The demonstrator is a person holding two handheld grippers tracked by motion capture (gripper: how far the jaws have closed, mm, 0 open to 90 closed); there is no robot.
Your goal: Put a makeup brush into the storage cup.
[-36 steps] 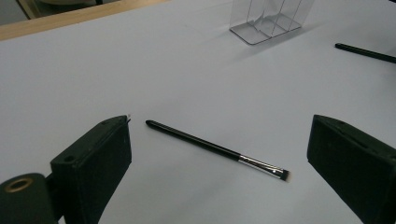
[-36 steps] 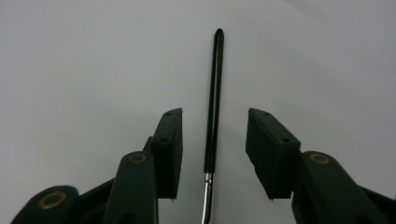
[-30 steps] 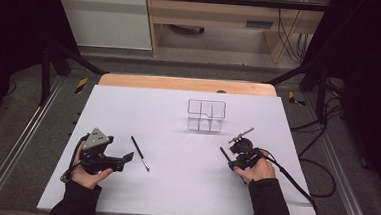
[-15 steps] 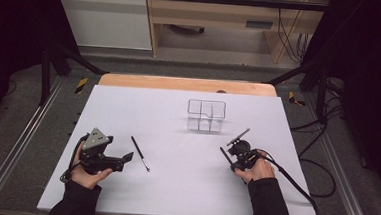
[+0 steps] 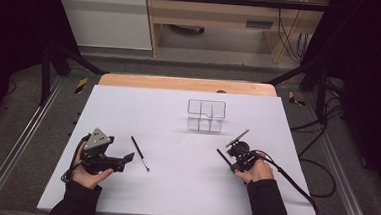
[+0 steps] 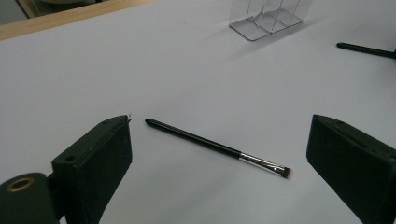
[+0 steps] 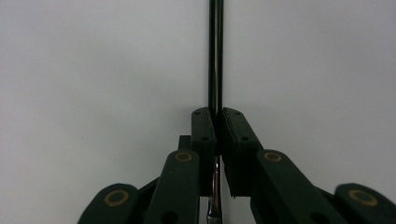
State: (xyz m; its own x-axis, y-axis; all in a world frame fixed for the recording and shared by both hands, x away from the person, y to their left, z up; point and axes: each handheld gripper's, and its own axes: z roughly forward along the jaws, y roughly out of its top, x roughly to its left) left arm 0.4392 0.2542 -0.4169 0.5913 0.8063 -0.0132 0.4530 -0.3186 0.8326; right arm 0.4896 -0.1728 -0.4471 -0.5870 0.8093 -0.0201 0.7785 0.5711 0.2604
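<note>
A thin black makeup brush [image 7: 215, 56] runs straight ahead from between my right gripper's [image 7: 217, 116] jaws, which have just been closing and now press on its handle. In the high view that right gripper [image 5: 233, 157] rests low on the white table at the right, and the brush handle [image 5: 222, 156] sticks out toward the left. A second black brush [image 5: 140, 153] with a silver ferrule lies loose on the table. My left gripper [image 5: 127, 157] is open beside it, and in its own view the brush [image 6: 215, 146] lies between the wide-apart jaws of the left gripper [image 6: 219, 125].
A clear plastic organizer [image 5: 206, 115] with several compartments stands behind the middle of the white table [image 5: 128, 108], and it is also in the left gripper view as the organizer [image 6: 268, 18]. A wooden strip [image 5: 180, 83] edges the far side. Cables trail off the right edge.
The right gripper's jaws have drawn together onto the brush handle. Both hands have stayed where they were, and the loose brush has not moved.
</note>
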